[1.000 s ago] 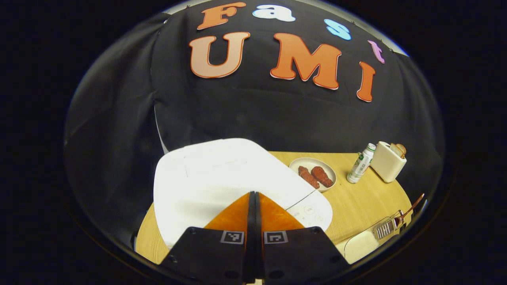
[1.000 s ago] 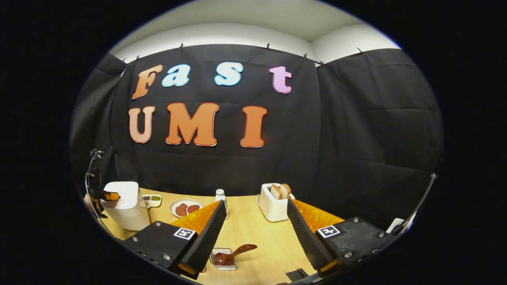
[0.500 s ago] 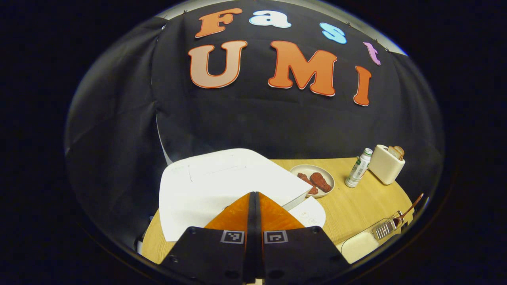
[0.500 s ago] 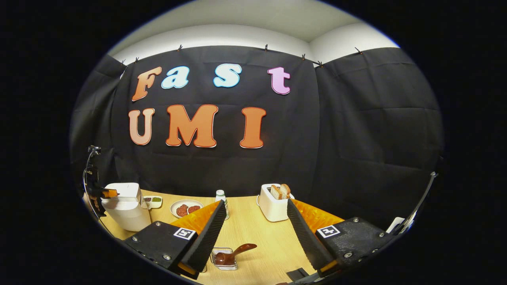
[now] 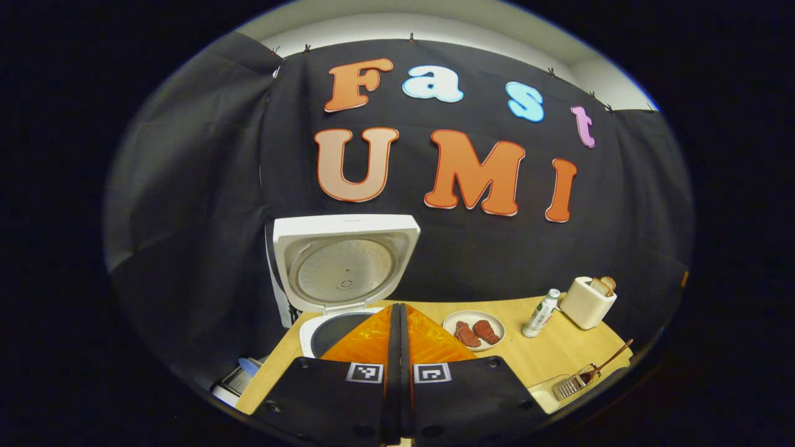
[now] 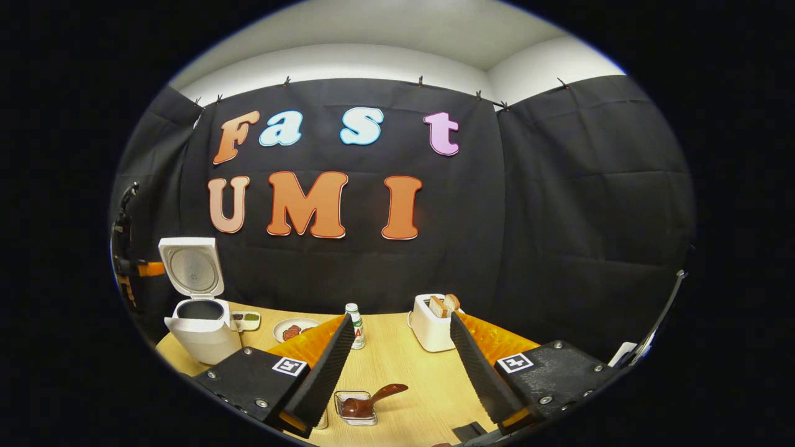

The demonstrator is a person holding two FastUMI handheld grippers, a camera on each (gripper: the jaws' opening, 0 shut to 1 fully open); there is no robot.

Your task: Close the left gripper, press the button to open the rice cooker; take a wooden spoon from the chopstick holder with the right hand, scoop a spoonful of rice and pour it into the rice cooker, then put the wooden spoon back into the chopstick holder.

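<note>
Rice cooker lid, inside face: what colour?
White rim around a pale grey metallic inner plate on the rice cooker lid; clearest in the left gripper view.

In the right gripper view, the rice cooker [image 6: 202, 329] stands at the tabletop's [image 6: 397, 366] left end, lid upright. To the cooker's right come a plate [image 6: 295, 329], a bottle [image 6: 355, 326] and a toaster [image 6: 431, 323]. The wooden spoon [image 6: 369, 400] lies in the chopstick holder [image 6: 354, 406], nearer the camera than the cooker.

Rice cooker [image 5: 323, 323] pot partly hidden behind left gripper's fingers [image 5: 372, 338]
</note>
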